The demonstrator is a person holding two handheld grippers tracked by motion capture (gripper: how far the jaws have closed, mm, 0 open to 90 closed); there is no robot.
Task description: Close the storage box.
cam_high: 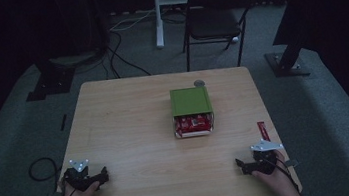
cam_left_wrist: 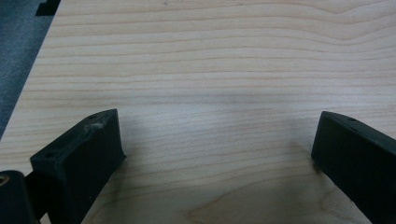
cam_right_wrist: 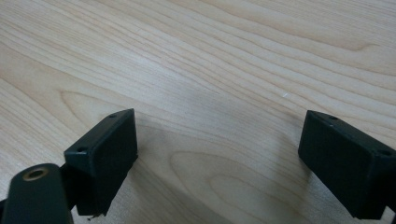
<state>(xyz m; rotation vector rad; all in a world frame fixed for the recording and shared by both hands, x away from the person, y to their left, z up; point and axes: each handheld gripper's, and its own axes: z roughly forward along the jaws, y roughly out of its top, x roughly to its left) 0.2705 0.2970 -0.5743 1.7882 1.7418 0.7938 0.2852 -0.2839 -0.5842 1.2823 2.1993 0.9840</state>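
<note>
A green box [cam_high: 190,101] lies near the middle of the wooden table [cam_high: 131,128], with a red packet or tray [cam_high: 193,125] sticking out of its near side. My left gripper [cam_high: 102,176] rests at the table's near left corner, held by a hand. In the left gripper view the jaws stand wide apart over bare wood, left gripper [cam_left_wrist: 215,135] open. My right gripper [cam_high: 241,165] rests at the near right corner. Its jaws are also spread over bare wood, right gripper [cam_right_wrist: 217,135] open. Both are far from the box.
A small grey round object [cam_high: 199,83] sits just behind the box. A thin red strip [cam_high: 263,131] lies near the table's right edge. A dark folding chair [cam_high: 217,14] stands beyond the table's far side. Cables [cam_high: 122,59] run over the floor.
</note>
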